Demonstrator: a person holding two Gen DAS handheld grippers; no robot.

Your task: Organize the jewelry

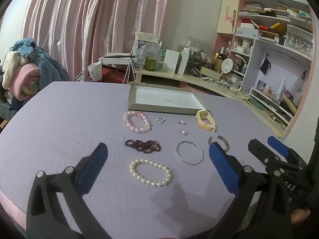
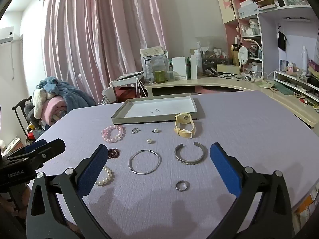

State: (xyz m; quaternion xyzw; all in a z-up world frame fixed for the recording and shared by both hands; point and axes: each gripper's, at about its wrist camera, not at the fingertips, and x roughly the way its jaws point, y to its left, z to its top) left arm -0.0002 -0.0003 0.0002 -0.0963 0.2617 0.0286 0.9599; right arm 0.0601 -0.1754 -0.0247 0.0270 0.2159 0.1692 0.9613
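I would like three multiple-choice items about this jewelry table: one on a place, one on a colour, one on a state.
1. Where does the white pearl bracelet lie?
A. inside the tray
B. on the purple tablecloth, nearest the left gripper
C. on the shelf

2. What colour is the watch strap?
A. cream yellow
B. black
C. green

3. How is the shallow grey cardboard tray?
A. full of bracelets
B. covered
C. holding no jewelry

Answers: 1 B, it lies between the open fingers' tips; 2 A, pale yellow band; 3 C, only a white bottom shows.
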